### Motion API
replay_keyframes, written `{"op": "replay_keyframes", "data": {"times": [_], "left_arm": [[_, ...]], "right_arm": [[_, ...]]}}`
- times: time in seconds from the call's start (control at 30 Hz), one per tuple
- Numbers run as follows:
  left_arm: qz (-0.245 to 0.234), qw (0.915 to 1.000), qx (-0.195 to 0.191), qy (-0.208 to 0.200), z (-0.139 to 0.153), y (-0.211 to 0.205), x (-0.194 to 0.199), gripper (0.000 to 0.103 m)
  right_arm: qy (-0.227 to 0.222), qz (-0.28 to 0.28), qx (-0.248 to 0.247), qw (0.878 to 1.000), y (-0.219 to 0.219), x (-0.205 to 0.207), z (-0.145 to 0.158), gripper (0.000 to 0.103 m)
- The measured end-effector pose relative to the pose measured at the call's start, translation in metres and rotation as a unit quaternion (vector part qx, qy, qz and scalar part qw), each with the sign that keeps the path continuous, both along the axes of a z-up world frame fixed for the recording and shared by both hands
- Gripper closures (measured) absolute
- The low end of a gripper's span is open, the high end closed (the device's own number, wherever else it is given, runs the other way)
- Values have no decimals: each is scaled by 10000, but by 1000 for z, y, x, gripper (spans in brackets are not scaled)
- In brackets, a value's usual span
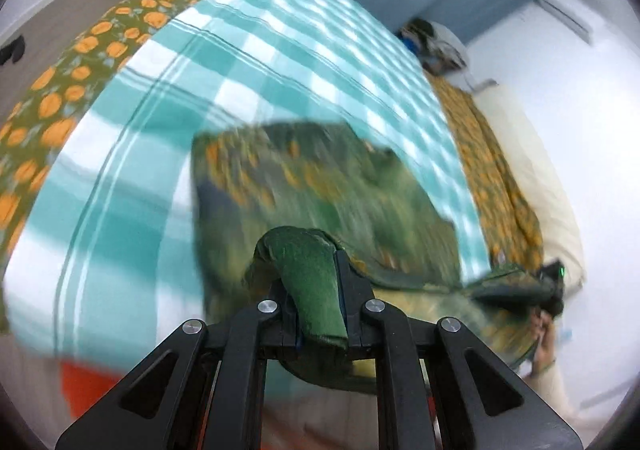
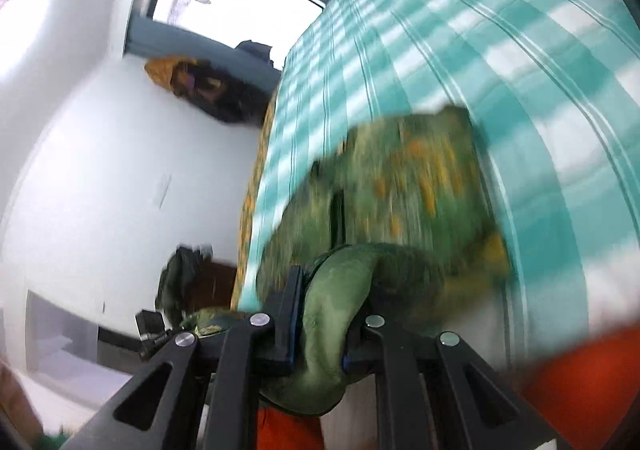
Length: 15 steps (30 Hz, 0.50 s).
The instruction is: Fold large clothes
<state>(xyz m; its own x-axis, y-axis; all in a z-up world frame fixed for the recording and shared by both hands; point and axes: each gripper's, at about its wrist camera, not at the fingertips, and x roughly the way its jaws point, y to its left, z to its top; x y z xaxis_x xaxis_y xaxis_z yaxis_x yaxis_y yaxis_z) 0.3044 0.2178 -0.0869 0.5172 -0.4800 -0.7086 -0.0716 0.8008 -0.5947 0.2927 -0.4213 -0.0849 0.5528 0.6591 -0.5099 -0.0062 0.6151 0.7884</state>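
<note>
A green garment with orange print (image 1: 320,190) hangs blurred above a bed with a teal and white checked sheet (image 1: 260,62). My left gripper (image 1: 316,290) is shut on a bunched green edge of the garment. My right gripper (image 2: 328,302) is shut on another bunched edge of the same garment (image 2: 408,190). The right gripper also shows in the left wrist view (image 1: 548,282) at the far right, with the cloth stretched between the two. The left gripper shows small in the right wrist view (image 2: 152,330).
An orange-patterned green cover (image 1: 80,50) lies along the bed's far side. A cream pillow (image 1: 532,170) lies by the white wall. A window with blue frame (image 2: 224,6) and a dark heap of clothes (image 2: 216,90) stand beyond the bed.
</note>
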Motion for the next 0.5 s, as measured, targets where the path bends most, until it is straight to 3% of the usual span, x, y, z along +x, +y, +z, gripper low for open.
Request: {"op": "replay_keyframes", "data": {"times": [0.2, 0.27, 0.3, 0.33, 0.4, 0.43, 0.47, 0.5], "left_arm": [[251, 9960, 849, 96, -45, -20, 84, 84], [218, 9949, 931, 312, -57, -25, 97, 81], [218, 9955, 825, 400, -60, -21, 98, 79], [228, 9968, 619, 456, -61, -16, 97, 72], [313, 9992, 64, 250, -52, 3, 92, 48], [425, 9990, 77, 130, -43, 8, 89, 21], [606, 9979, 234, -57, -34, 17, 82, 5], [698, 9967, 355, -234, -27, 22, 76, 4]], "right_arm": [[221, -696, -481, 9962, 12, 96, -60, 85], [620, -874, -194, 9941, 11, 113, -89, 77], [729, -949, 54, 9928, 8, 116, -99, 61], [778, -1092, 417, 9901, 1, 116, -108, 50], [775, -1242, 1008, 9841, -10, 115, -111, 42], [721, -1222, 1248, 9820, -16, 114, -107, 36], [635, -1197, 1327, 9818, -19, 111, -100, 34], [481, -1173, 1245, 9841, -25, 109, -88, 29]]}}
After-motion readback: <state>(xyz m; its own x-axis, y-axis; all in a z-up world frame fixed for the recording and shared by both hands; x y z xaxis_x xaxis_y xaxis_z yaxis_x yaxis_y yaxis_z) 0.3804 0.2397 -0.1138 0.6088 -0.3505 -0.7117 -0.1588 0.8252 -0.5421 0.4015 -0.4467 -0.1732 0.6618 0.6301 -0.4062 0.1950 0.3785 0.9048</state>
